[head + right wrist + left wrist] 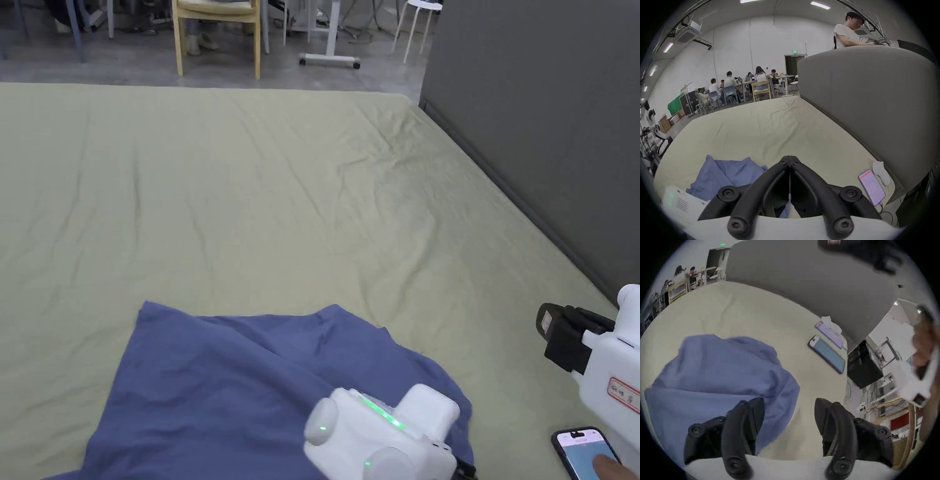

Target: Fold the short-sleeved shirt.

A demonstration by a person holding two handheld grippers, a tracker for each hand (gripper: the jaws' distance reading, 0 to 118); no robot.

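Observation:
A blue short-sleeved shirt (250, 387) lies crumpled on the pale green sheet (281, 187) near the front edge of the bed. In the left gripper view my left gripper (789, 404) is open, one jaw over the shirt's (713, 369) right edge and the other over bare sheet. Its white body (381, 437) hangs over the shirt's right part in the head view. My right gripper (544, 328) hovers off to the right, clear of the shirt. Its jaws meet at the tips (789, 156), with nothing between them. The shirt (730, 173) lies to their left.
A phone (581, 453) lies at the bed's front right corner with a finger on it. A second phone (829, 335) and a white object (880, 173) lie beside it. A grey padded panel (550, 125) borders the bed's right side. A wooden chair (215, 25) and seated people (730, 82) are beyond.

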